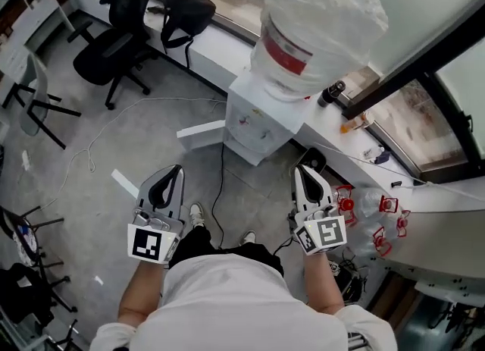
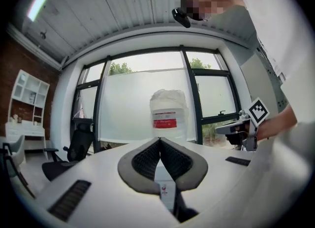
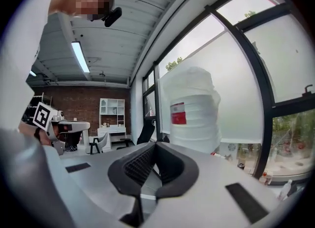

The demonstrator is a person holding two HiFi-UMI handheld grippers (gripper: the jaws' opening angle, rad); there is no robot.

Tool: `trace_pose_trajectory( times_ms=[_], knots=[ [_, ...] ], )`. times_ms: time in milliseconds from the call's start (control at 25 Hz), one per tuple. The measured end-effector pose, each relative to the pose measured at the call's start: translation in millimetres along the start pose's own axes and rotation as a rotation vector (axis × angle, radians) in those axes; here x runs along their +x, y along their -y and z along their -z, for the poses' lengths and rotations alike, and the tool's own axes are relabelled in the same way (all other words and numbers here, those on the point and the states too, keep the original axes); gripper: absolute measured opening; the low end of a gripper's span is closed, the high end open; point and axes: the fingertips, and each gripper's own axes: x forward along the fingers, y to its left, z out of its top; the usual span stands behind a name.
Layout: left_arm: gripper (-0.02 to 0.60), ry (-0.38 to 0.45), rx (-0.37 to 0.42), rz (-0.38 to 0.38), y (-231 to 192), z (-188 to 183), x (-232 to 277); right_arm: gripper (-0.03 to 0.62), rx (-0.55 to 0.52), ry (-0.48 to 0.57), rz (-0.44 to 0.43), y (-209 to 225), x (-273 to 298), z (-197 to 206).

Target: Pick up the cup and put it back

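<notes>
Neither gripper holds a cup. A small dark cup-like thing (image 1: 331, 93) stands on the white ledge to the right of the water dispenser (image 1: 254, 123), whose big upturned bottle (image 1: 318, 23) fills the top of the head view. My left gripper (image 1: 176, 169) and right gripper (image 1: 303, 169) are held side by side over the floor, short of the dispenser. Both point level toward it. The left gripper (image 2: 158, 138) is shut with nothing in it, the bottle (image 2: 168, 114) straight ahead. The right gripper (image 3: 155, 143) is also shut and empty, with the bottle (image 3: 192, 114) ahead to the right.
Black office chairs (image 1: 114, 46) and a black bag (image 1: 186, 12) stand at the left by the window ledge. A cable (image 1: 216, 198) runs over the floor between my feet. Several empty water bottles with red handles (image 1: 371, 213) lie at the right under the ledge (image 1: 424, 198).
</notes>
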Motion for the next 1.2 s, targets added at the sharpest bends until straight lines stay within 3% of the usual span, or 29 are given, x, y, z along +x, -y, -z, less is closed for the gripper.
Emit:
trace_pose_trajectory(
  times_ms=[160,360,520,720,1000,1200],
  knots=[
    [0.023,-0.055,-0.036,0.07,-31,31,27,0.02,-0.018,-0.021,0.048,-7,40,16],
    [0.023,-0.077,0.0,0.139,-46,64,68,0.02,-0.038,-0.067,0.088,-2,66,55],
    [0.023,-0.036,0.049,0.156,-33,109,100,0.02,-0.09,-0.066,0.055,0,75,97],
    [0.023,-0.044,0.058,0.138,-1,207,112,0.02,-0.081,-0.128,-0.06,3,92,207],
    [0.023,-0.034,0.055,0.167,9,326,142,0.02,-0.1,-0.172,-0.141,0,140,357],
    [0.023,-0.015,0.131,0.235,17,422,164,0.02,-0.105,-0.173,-0.118,15,166,469]
  ],
)
